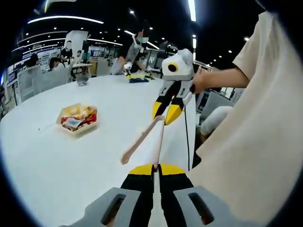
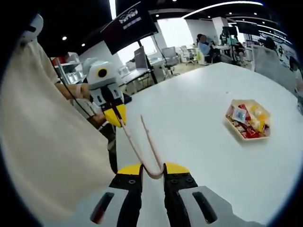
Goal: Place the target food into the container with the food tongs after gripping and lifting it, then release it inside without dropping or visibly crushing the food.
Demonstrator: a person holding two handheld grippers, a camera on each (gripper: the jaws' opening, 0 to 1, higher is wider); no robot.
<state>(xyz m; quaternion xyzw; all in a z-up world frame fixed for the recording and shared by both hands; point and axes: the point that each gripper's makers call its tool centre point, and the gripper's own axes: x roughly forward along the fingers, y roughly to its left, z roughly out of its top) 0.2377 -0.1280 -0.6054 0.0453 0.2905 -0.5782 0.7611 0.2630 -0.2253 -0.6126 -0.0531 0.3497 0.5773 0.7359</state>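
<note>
Open-plan office or showroom hall, dark ceiling with long strip lights (image 1: 66, 19) and spotlights running overhead. A big white table (image 1: 57, 156) is taking up the foreground. People (image 1: 135, 54) are sitting and working at the table's far side, more are sitting at desks (image 2: 215, 47) in the background. Office chairs (image 2: 170, 56) are standing around, a dark hanging banner (image 2: 130, 26) and wall posters (image 1: 47, 56) are showing behind.

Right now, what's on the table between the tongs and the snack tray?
Nothing: in the left gripper view, bare white table separates the tongs from the snack tray.
</note>
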